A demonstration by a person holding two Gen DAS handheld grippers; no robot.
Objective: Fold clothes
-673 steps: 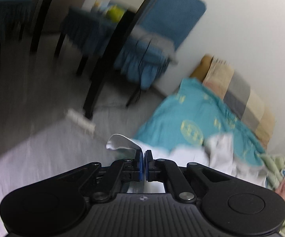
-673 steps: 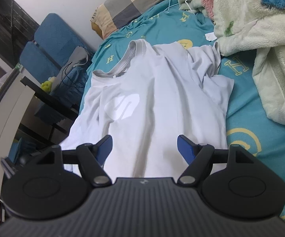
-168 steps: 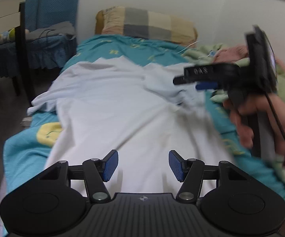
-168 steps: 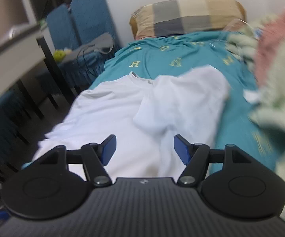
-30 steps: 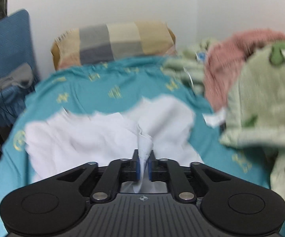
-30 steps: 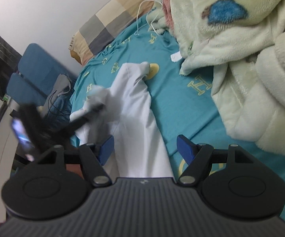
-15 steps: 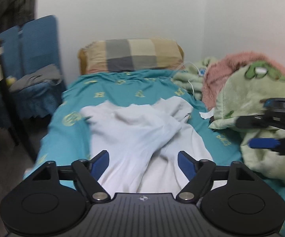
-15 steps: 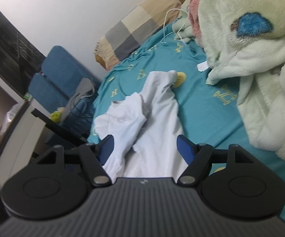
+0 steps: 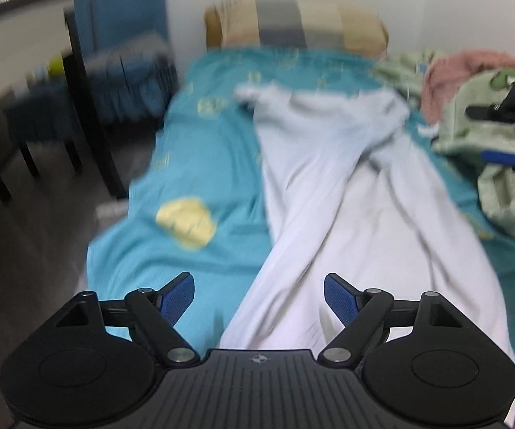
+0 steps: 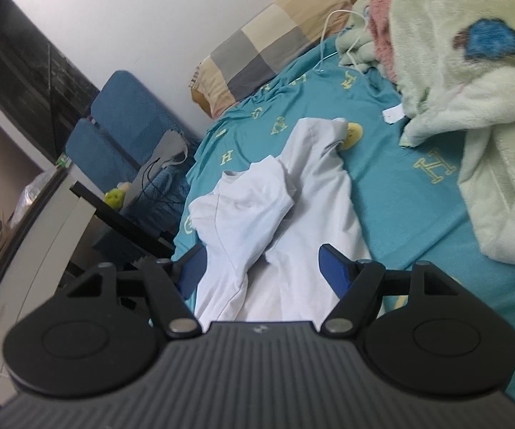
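A white T-shirt (image 9: 346, 196) lies along the teal bed sheet (image 9: 203, 164), its left side folded over onto the body in a long narrow strip. My left gripper (image 9: 259, 286) hovers open above the shirt's near hem, nothing between its blue pads. In the right wrist view the shirt (image 10: 293, 221) shows a folded sleeve flap on top. My right gripper (image 10: 261, 261) stands open over the shirt's lower part, holding nothing. The right gripper (image 9: 507, 136) also shows at the right edge of the left wrist view, over the blankets.
A checked pillow (image 10: 268, 46) lies at the bed's head. Green fleece blankets (image 10: 471, 71) and a pink one (image 9: 471, 68) pile along the right side. A white cable (image 10: 328, 35) trails near them. Blue chairs (image 9: 121, 53) and a dark-legged desk (image 9: 78, 107) stand left of the bed.
My left gripper let go of the shirt fold it was pinching, opened wide and drew back toward the foot of the bed. The right gripper barely moved.
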